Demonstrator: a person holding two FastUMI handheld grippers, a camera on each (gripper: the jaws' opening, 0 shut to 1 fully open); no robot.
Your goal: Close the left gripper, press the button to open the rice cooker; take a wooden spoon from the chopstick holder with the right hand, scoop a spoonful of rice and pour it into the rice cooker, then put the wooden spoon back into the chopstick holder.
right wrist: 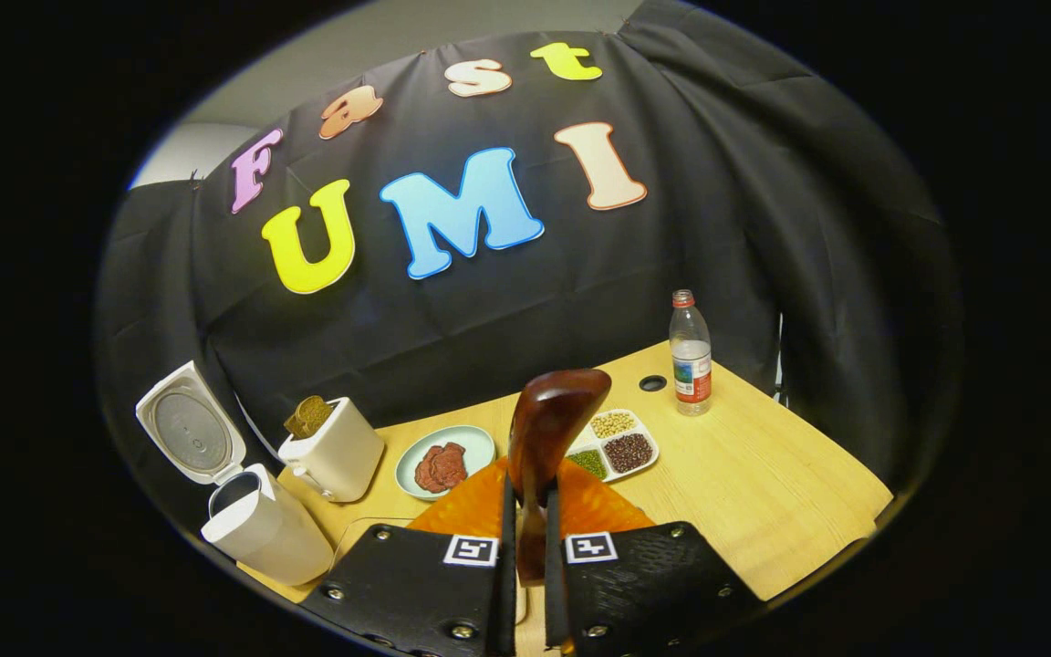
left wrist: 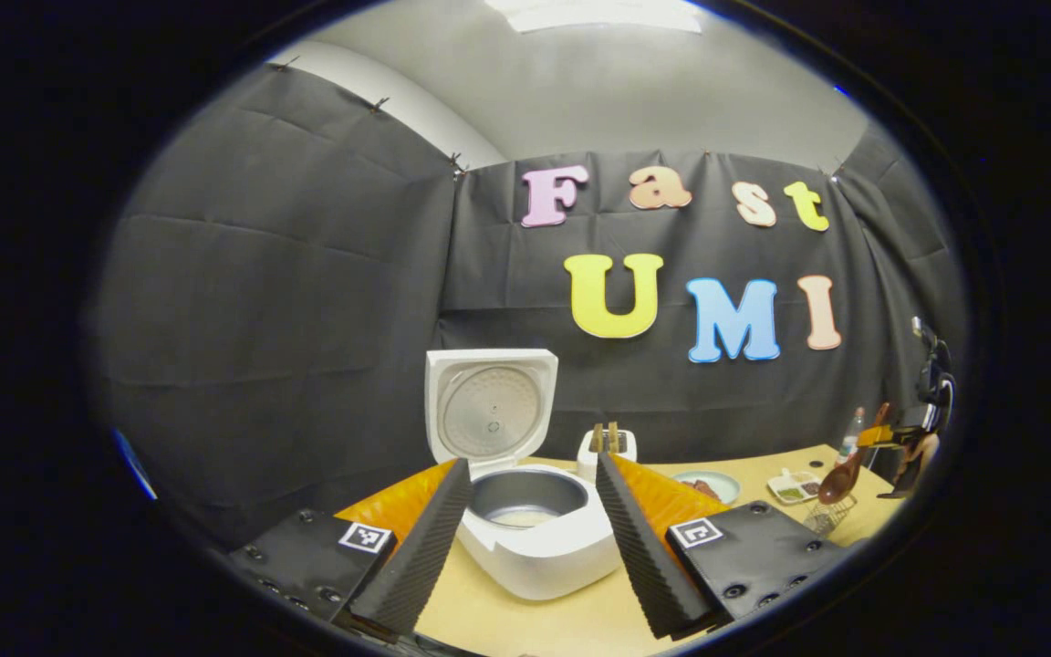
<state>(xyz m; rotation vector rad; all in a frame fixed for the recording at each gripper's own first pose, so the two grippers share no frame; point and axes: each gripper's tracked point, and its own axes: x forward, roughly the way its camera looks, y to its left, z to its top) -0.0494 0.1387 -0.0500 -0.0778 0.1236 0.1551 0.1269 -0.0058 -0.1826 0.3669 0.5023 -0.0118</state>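
Toaster [right wrist: 332, 449], plate [right wrist: 475, 444] of perhaps meat, water bottle [right wrist: 691, 353], divided dish [right wrist: 618, 443].

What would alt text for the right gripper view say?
The right gripper is shut on a wooden spoon, bowl up, above a wooden table. Beyond stand an open rice cooker, a toaster, a plate, a divided dish and a bottle.

Wooden spoon [right wrist: 546, 429] handle hidden between claw fingers.
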